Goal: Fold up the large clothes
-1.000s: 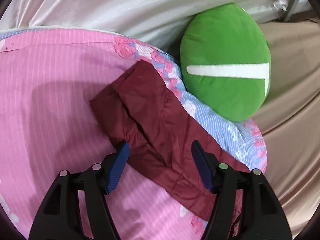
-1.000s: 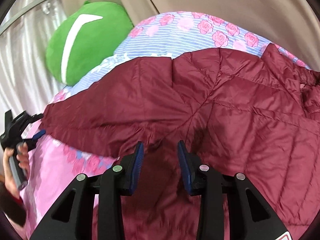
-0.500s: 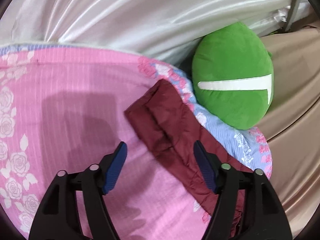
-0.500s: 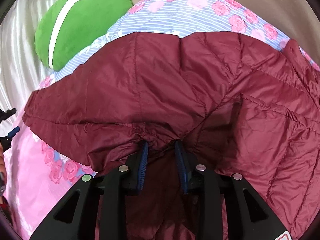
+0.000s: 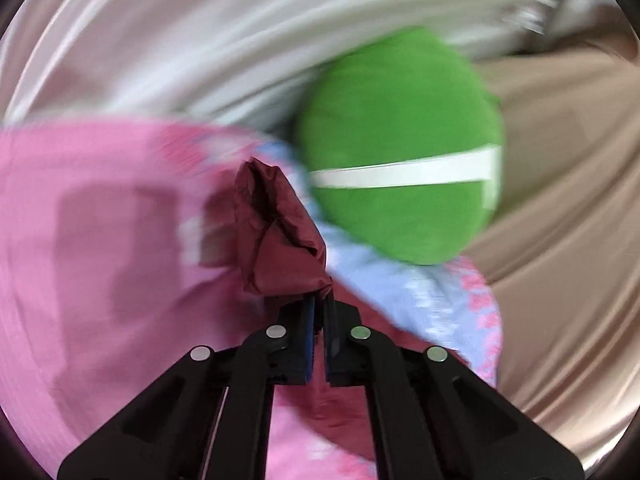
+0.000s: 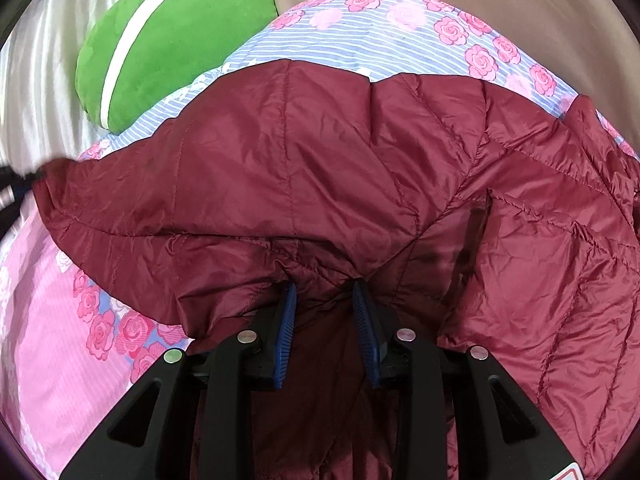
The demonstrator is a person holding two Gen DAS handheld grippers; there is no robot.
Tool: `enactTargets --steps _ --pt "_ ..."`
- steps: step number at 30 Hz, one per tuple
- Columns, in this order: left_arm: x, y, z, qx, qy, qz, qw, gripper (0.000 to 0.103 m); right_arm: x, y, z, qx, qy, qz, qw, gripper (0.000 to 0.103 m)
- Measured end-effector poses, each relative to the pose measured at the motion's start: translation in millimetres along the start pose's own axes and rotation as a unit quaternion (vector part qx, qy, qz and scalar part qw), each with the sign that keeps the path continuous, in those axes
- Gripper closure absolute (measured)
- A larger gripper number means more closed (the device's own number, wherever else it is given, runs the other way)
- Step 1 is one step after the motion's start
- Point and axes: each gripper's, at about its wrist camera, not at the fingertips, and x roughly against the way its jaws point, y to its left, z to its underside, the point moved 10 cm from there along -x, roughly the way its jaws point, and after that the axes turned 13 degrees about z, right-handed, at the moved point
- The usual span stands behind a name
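Having just closed, left tool [image 5: 319, 308] pinches lifted sleeve [image 5: 276, 236].

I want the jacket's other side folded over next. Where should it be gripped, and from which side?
Take the jacket at its far sleeve edge, coming from the right side: that edge lies loose and raised off the bedsheet, so fingers could likely pinch it.
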Motion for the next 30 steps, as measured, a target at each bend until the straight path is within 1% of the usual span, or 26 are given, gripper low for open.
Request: enactTargets --steps 1,2,3,4,6,7,9,10,11,12,13,15,17,18,21,23,24,25,26,28,29,30 --pt "-1 -34 -2 -0.031 0.000 0.019 0.9993 0.102 1 -1 2 -0.001 0.000 -0.002 1.000 0.071" --pt "-1 -53 -2 -0.048 0.001 0.029 0.9984 0.102 1 -1 2 -0.002 0.000 -0.002 1.000 0.071" --pt "-2 -81 -1 -0.072 0.003 0.042 0.9965 0.103 1 -1 2 -0.003 0.000 -0.003 1.000 0.071" --pt "-2 -116 3 -0.099 0.007 0.063 0.9931 0.103 1 -3 2 -0.005 0.000 -0.002 1.000 0.071" --pt "-1 -171 11 -0.136 0.011 0.095 0.9861 0.103 1 -3 2 -0.007 0.000 -0.003 1.000 0.071" --pt "-1 -204 19 -0.156 0.017 0.120 0.9802 0.103 1 -4 2 -0.007 0.000 -0.005 1.000 0.071" --pt "-1 -257 36 -0.191 0.029 0.149 0.9698 0.103 2 -5 2 -0.009 0.001 -0.007 1.000 0.071" --pt "-4 -282 47 -0.208 0.039 0.162 0.9640 0.103 3 -5 1 -0.010 0.001 -0.008 1.000 0.071" --pt "-7 -297 54 -0.219 0.045 0.166 0.9605 0.103 6 -6 1 -0.012 -0.002 -0.012 1.000 0.072" --pt "-12 -318 66 -0.234 0.054 0.171 0.9556 0.103 10 -8 1 -0.015 -0.004 -0.016 1.000 0.077" --pt "-16 -329 74 -0.241 0.060 0.175 0.9527 0.103 23 -9 3 -0.020 -0.012 -0.032 0.999 0.077" --pt "-22 -347 89 -0.253 0.073 0.184 0.9469 0.103 55 -8 6 -0.021 -0.032 -0.077 0.996 0.078" --pt "-29 -363 107 -0.262 0.085 0.195 0.9414 0.103 71 -3 14 -0.009 -0.028 -0.100 0.995 0.078" --pt "-33 -372 119 -0.265 0.093 0.204 0.9376 0.103 71 1 18 0.000 -0.019 -0.104 0.994 0.078" --pt "-38 -387 149 -0.262 0.119 0.224 0.9311 0.103 43 15 42 0.038 0.028 -0.071 0.996 0.079" --pt "-45 -400 174 -0.264 0.142 0.232 0.9254 0.103 41 16 44 0.030 0.018 -0.069 0.997 0.078" --pt "-45 -407 186 -0.268 0.153 0.237 0.9213 0.103 44 14 44 0.020 0.022 -0.074 0.997 0.078" --pt "-48 -416 203 -0.276 0.166 0.241 0.9154 0.103 49 12 46 0.011 0.024 -0.082 0.996 0.079" --pt "-51 -423 211 -0.283 0.173 0.243 0.9118 0.103 57 7 49 0.006 0.021 -0.088 0.996 0.079" --pt "-56 -434 236 -0.301 0.193 0.246 0.9008 0.102 84 -9 62 0.008 0.004 -0.095 0.995 0.079" --pt "-57 -440 251 -0.308 0.205 0.248 0.8952 0.102 98 -23 74 0.008 -0.003 -0.093 0.996 0.079" --pt "-62 -445 270 -0.314 0.222 0.253 0.8878 0.102 114 -41 87 -0.001 -0.009 -0.095 0.995 0.079"
